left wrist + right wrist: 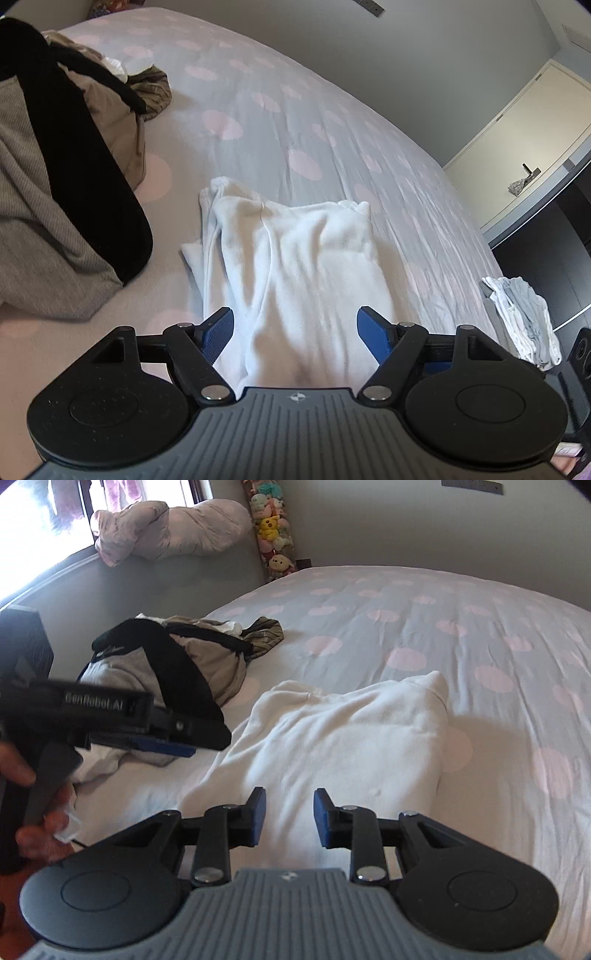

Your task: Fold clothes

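White garment (295, 258) lies flat on the spotted bedspread (258, 122) in the left wrist view, filling the middle of the picture and running from the centre down toward 6 o'clock, already doubled over into a long, fairly tidy shape. The left gripper (295, 334) hangs just above its near end with the jaws spread wide and nothing between the pads; the cloth is not being gripped. At 9 to 10 o'clock sits a heap of unfolded clothes (66, 155), grey, black and beige. At 4 o'clock a small bundle of pale laundry (524, 317) hangs off the bed's edge.

In the right wrist view the same white garment (343, 738) sits at centre, its far corner raised into a soft peak toward 1 o'clock. The right gripper (289, 818) is over its near edge, jaws parted narrowly and empty. The left gripper (166, 744) shows side-on at 9 o'clock, a hand (33, 801) on its handle, in front of the heap of unfolded clothes (184, 657).

My reading: this one piece looks partly folded and let go, perhaps needing another fold. The heap remains untouched, so most of the task is left.
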{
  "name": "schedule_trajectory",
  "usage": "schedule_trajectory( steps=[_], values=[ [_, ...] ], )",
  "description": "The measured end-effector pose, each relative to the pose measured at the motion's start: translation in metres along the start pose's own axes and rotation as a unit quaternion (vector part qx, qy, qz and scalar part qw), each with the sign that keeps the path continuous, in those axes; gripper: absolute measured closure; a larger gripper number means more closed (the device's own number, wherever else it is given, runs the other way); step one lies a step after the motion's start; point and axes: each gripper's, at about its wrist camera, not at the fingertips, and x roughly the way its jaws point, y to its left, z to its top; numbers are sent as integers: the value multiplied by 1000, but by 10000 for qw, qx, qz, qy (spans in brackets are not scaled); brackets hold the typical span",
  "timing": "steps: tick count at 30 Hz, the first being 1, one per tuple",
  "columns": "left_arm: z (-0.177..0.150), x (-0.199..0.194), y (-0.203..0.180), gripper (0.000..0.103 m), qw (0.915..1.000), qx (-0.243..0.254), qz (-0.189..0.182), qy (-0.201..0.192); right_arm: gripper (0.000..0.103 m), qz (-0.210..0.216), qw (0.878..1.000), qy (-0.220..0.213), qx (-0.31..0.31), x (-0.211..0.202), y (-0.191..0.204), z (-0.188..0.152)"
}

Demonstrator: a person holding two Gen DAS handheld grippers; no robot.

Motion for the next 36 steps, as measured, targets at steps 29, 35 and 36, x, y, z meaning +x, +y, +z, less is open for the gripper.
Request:
schedule_trajectory(
  steps=[29, 35, 36],
  values=[
    [-25, 20, -9, 42, 9720, 68, 1009, 2123, 54, -1084, 9717, 592, -2012, -24, 6, -75],
    [-22, 12, -11, 75, 9777, 124, 895, 1898, 87, -1188, 9689, 678, -2060, -17, 7, -75],
    [-21, 9, -11, 78, 9791, 124, 870, 1832, 87, -1186, 9699, 578, -2045, -22, 7, -74]
  ],
)
